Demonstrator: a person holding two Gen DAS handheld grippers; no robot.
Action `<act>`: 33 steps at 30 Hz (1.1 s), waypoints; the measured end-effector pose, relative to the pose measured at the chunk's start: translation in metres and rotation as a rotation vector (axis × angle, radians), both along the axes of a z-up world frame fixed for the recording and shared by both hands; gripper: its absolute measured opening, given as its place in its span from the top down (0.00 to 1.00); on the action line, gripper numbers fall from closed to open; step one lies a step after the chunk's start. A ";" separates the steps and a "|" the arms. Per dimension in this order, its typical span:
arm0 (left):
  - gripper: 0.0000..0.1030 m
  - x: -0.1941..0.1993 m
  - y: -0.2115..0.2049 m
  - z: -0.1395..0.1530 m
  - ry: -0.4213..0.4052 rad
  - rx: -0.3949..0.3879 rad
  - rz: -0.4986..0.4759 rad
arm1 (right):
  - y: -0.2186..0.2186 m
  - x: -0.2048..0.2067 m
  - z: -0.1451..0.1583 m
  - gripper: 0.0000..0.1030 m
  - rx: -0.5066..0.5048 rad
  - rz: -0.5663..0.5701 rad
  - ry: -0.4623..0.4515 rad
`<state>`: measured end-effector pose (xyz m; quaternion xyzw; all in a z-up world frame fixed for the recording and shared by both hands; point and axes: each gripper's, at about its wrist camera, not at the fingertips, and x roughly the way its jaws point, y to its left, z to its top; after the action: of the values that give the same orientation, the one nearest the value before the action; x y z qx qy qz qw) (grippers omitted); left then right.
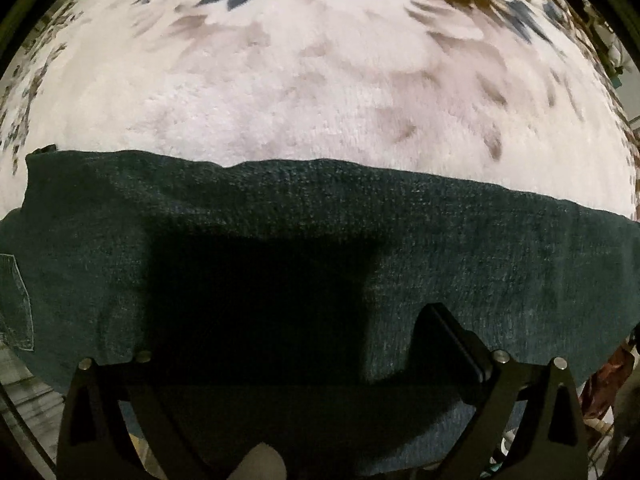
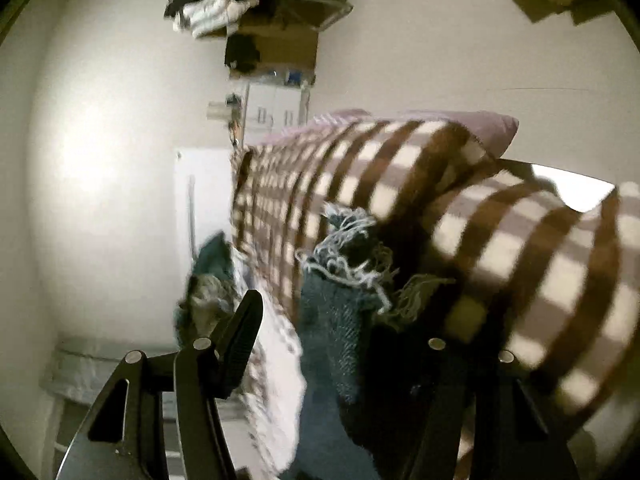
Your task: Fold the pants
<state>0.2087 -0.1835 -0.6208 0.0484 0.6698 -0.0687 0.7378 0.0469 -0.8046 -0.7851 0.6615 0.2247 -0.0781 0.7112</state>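
The pants (image 1: 460, 248) are dark teal denim, spread in a wide band across the fluffy floral blanket (image 1: 320, 92) in the left wrist view. My left gripper (image 1: 288, 320) hovers over them with jaws wide apart; its right finger (image 1: 448, 332) shows, the left one is lost in shadow. In the right wrist view my right gripper (image 2: 340, 320) is tilted sideways. A frayed pant-leg hem (image 2: 344, 248) hangs between its fingers. The left finger (image 2: 240, 328) stands apart from the cloth; the right finger is hidden in dark fabric.
A brown and cream checked blanket (image 2: 500, 248) and a lilac pillow (image 2: 492, 128) lie on the bed behind the hem. A white wall (image 2: 100, 200), a cupboard and shelves with clothes (image 2: 224, 4) stand beyond.
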 end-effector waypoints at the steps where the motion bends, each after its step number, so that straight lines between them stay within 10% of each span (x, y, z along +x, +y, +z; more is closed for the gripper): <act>1: 0.00 -0.002 0.001 0.000 -0.010 -0.002 0.002 | 0.001 0.007 -0.006 0.44 -0.013 0.011 0.026; 3: 0.00 -0.008 0.000 0.000 -0.020 -0.002 0.004 | 0.001 0.016 -0.003 0.51 -0.036 0.023 0.053; 5: 0.00 -0.014 -0.001 0.002 -0.016 -0.003 0.008 | 0.004 0.019 0.000 0.84 -0.034 -0.005 0.082; 15: 0.00 0.005 0.025 0.035 -0.007 -0.091 0.072 | 0.051 0.026 0.092 0.91 -0.128 -0.035 0.084; 22: 0.00 -0.012 0.089 0.076 -0.036 -0.163 0.136 | 0.158 0.070 0.165 0.91 -0.195 0.098 0.108; 33: 0.00 -0.034 0.199 0.058 -0.009 -0.147 0.278 | 0.374 0.129 0.077 0.91 -0.159 0.414 0.210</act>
<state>0.1751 0.0155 -0.5626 -0.0984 0.6599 -0.0144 0.7447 0.1757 -0.4304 -0.7077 0.5317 0.4213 -0.0163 0.7345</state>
